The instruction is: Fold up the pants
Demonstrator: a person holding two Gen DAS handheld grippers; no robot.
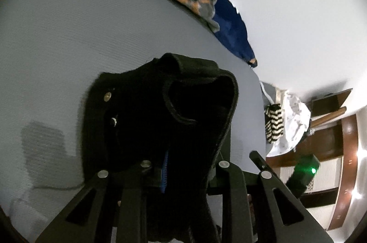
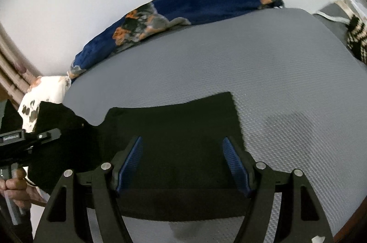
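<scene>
The left gripper [image 1: 181,165] is pinching the black pants [image 1: 160,110] by the waistband, lifting them off the grey bed [image 1: 68,36]. It should keep that edge taut. The right gripper [image 2: 183,162] is hovering wide open over flat fabric, which only its view shows.
</scene>
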